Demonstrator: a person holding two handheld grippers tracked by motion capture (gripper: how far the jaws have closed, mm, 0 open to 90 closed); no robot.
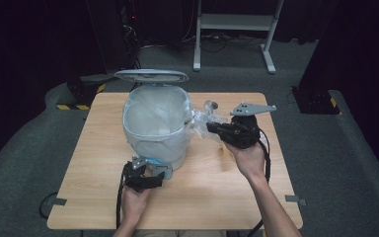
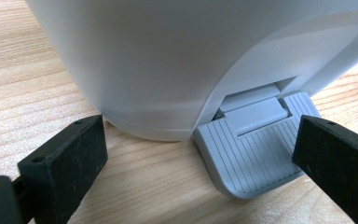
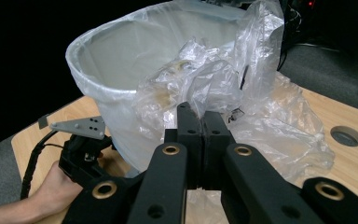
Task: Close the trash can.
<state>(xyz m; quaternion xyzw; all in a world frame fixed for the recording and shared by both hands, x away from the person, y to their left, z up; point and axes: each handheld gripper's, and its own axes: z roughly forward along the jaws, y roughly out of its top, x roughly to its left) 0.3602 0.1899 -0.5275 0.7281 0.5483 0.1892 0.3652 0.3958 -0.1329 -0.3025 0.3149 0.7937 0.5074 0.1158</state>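
Right gripper: jaws pressed together, pinching a crumpled clear plastic bag at the pedal bin's three o'clock side. The bin stands at table centre, lid raised, holding a clear liner. Left gripper: jaws spread wide, flanking the grey pedal at six o'clock.

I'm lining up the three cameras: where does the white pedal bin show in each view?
High view: white pedal bin left of centre on the table, lid up.
Left gripper view: its lower wall across the top, grey pedal below.
Right gripper view: upper left, bag-lined.
Shared landmark: the wooden table.
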